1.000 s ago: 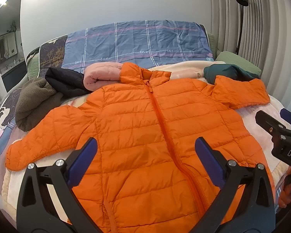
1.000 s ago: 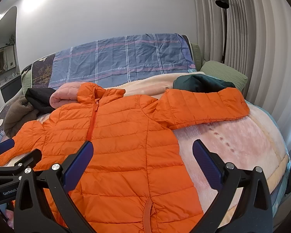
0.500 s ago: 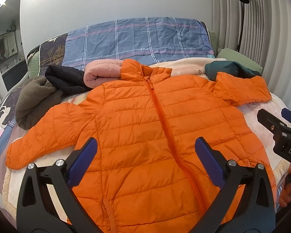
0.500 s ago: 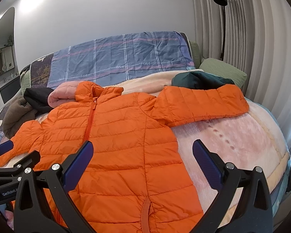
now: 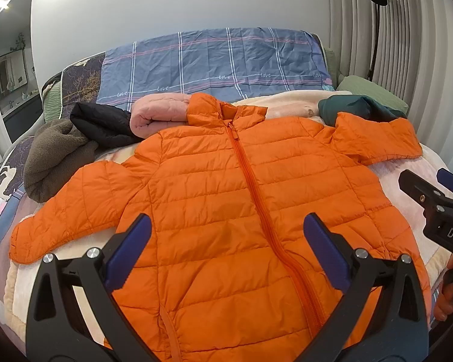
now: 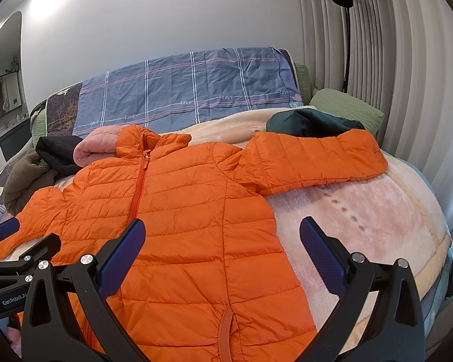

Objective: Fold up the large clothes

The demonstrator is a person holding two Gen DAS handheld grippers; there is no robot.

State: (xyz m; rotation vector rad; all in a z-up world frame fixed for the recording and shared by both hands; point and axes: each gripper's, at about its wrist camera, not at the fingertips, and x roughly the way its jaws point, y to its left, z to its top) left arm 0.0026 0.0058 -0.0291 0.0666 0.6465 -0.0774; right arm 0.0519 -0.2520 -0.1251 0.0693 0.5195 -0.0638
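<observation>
One orange puffer jacket (image 5: 226,211), zipped, front up, sleeves spread

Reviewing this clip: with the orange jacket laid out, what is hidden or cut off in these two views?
- Orange jacket hem: cut off by the bottom edge and the open left gripper in the left wrist view.
- Same hem in the right wrist view: behind the open right gripper.
- Dark green garment: partly covered by the jacket's sleeve.

Both wrist views low over bed foot, sharing orange jacket (image 5: 226,205).
</observation>
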